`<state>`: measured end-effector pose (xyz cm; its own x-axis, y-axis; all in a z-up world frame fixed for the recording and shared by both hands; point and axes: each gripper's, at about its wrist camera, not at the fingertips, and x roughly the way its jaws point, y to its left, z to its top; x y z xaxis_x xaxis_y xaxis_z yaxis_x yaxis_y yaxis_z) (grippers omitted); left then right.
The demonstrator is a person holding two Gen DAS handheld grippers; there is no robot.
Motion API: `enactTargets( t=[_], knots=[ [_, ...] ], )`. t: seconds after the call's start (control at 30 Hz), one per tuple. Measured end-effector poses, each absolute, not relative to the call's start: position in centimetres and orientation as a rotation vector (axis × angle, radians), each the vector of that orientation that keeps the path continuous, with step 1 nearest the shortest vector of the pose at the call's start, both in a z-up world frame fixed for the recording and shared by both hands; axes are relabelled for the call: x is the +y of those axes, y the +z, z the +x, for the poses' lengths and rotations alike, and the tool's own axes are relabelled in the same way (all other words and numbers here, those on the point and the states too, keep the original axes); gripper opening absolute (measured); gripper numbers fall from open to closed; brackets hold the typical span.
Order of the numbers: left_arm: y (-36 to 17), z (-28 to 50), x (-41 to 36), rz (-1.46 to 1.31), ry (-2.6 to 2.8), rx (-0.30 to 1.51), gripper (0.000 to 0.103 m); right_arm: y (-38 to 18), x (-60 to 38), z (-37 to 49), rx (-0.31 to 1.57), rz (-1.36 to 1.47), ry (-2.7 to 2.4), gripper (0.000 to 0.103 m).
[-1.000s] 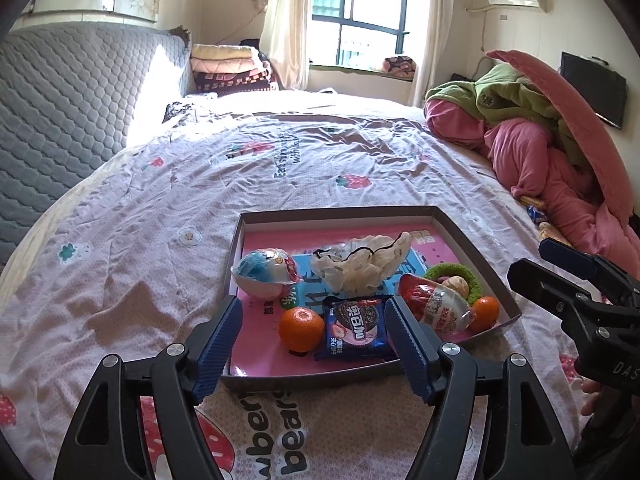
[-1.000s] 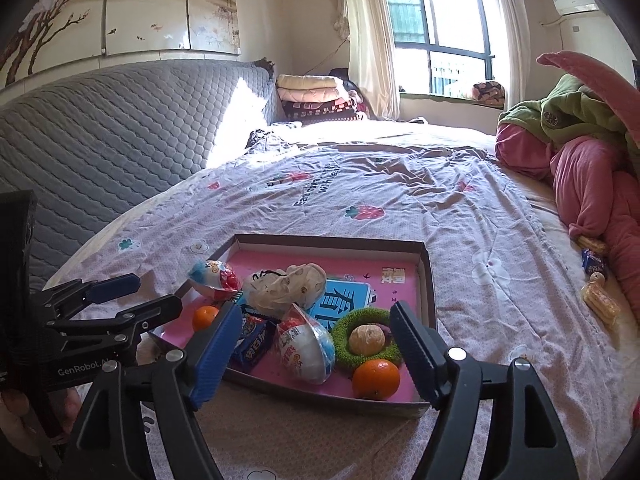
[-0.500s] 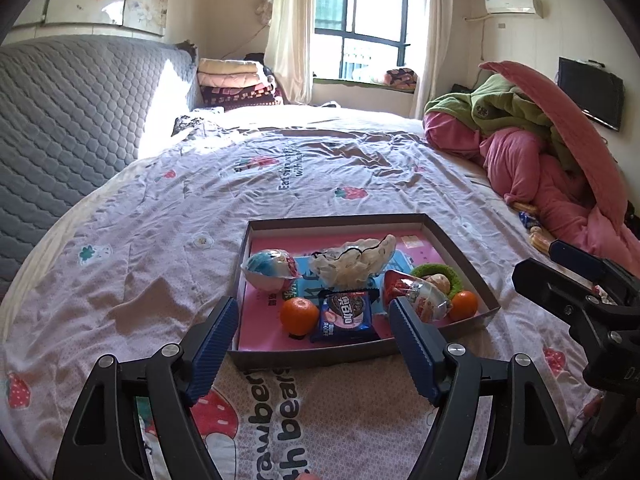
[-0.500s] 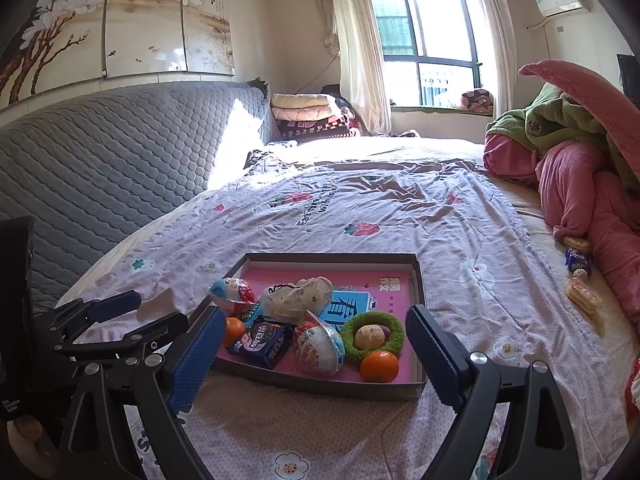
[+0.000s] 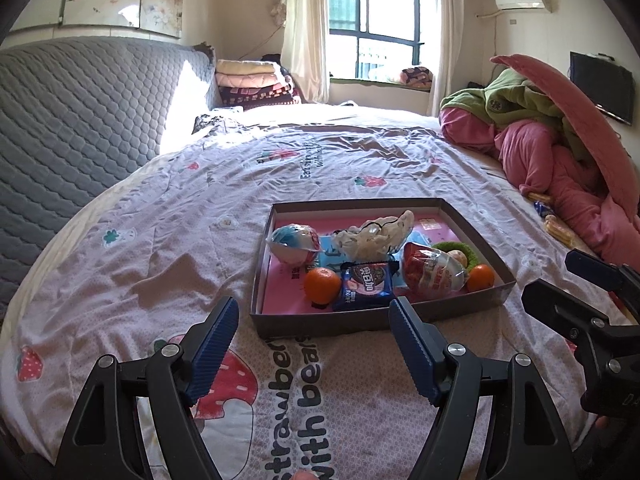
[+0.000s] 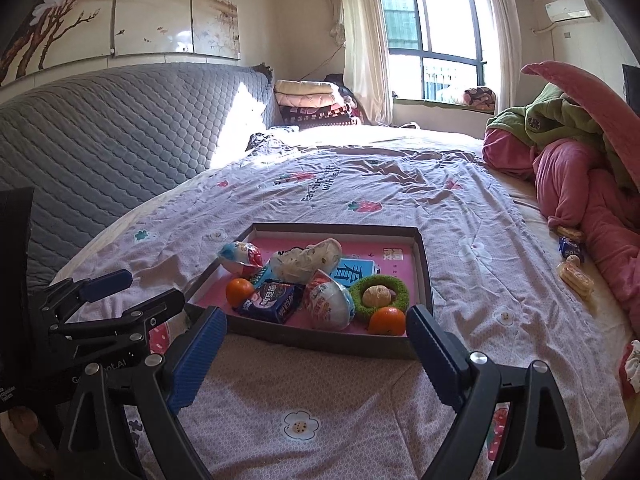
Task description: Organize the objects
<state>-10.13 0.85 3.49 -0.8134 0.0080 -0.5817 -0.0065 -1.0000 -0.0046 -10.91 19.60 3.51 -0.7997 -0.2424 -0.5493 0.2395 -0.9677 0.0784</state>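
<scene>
A shallow brown box with a pink floor (image 5: 276,300) (image 6: 424,256) lies on the bed. In it are two oranges (image 5: 322,285) (image 6: 386,321), a blue snack pack (image 5: 366,285) (image 6: 272,297), two egg-shaped toys (image 5: 432,270) (image 6: 330,299), a white crumpled bag (image 5: 376,236) (image 6: 306,256) and a green ring holding a small bun (image 6: 378,294). My left gripper (image 5: 314,346) is open and empty, on the near side of the box. My right gripper (image 6: 316,354) is open and empty, also short of the box's near wall.
The bed has a pink strawberry-print sheet (image 5: 200,200). A grey quilted headboard (image 5: 80,120) runs along the left. A pile of pink and green bedding (image 5: 560,152) lies at the right, with small snack packs (image 6: 572,264) beside it. Folded blankets (image 5: 252,84) are stacked far back.
Both grippers have pulled back from the box towards me, so the box looks smaller and farther. Both stay open and empty. The objects in the box have not moved.
</scene>
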Motion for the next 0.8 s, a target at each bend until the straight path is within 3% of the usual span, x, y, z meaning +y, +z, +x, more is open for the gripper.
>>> enactTargets(
  t=[0.8],
  knots=[
    [-1.8, -9.8, 0.6, -1.100, 2.937, 0.011, 0.079, -2.3, 19.4, -9.9, -0.069, 0.989, -2.762, 0.091]
  ],
)
